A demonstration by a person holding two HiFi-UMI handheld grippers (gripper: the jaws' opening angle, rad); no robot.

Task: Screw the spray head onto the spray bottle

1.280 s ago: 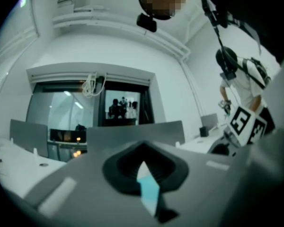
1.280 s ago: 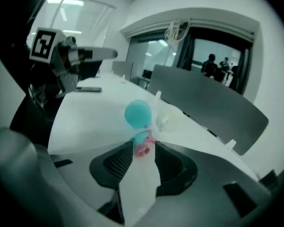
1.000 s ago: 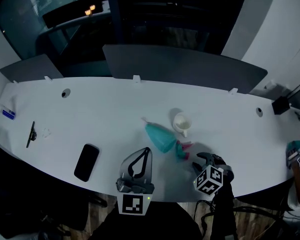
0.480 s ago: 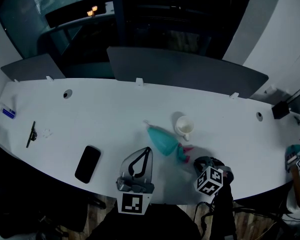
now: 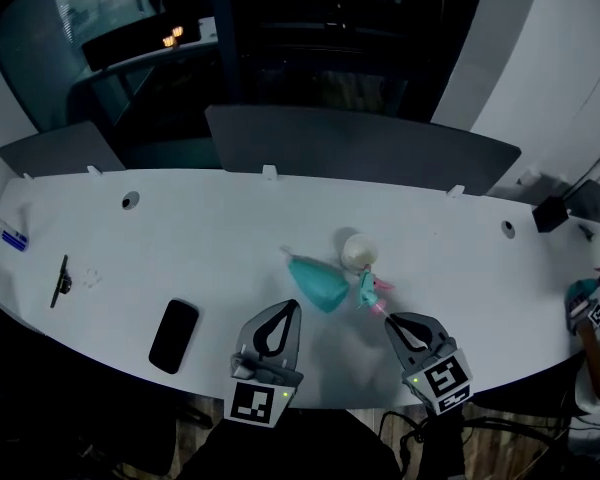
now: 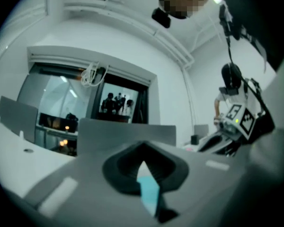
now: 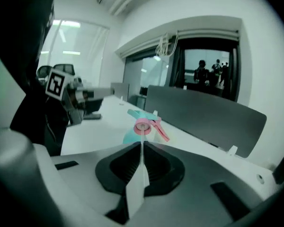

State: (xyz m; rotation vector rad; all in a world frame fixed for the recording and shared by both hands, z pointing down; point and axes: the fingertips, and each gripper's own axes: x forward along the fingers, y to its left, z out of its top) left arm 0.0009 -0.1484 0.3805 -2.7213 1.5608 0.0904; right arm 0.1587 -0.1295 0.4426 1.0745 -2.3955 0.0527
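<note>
A: Bench check. Where is the spray bottle (image 5: pixel 318 283)?

B: Teal, on its side on the white table (image 5: pixel 180 238), about mid-table. It lies slantwise from far left to near right. A white cup (image 5: pixel 360 251) stands just beyond its right end. A black phone (image 5: pixel 174 335) lies well off to the left, toward the near edge.

A: And the spray head (image 5: pixel 370 290)?

B: Not on the bottle. It has a teal body and a pink trigger, and sits just right of the bottle, near of the cup. The right gripper (image 5: pixel 389 318) has it. In the right gripper view the jaws are clenched on the thin white tube (image 7: pixel 141 138) that runs out of the pink collar (image 7: pixel 143 126). The head sticks out past the tips with the collar facing the camera.

A: Is it clear of the table?

B: Cannot tell from above.

A: Left gripper (image 5: pixel 294 305)?

B: On the near side of the bottle, tips pointing at it from just beside it. Contact is not clear. The jaws are pressed together with nothing between them. The left gripper view shows only a strip of the bottle's teal through the slit behind the tips.

A: How do the two grippers sit?

B: Side by side along the near edge, apart from each other. The bottle's near end lies between their tips.
</note>
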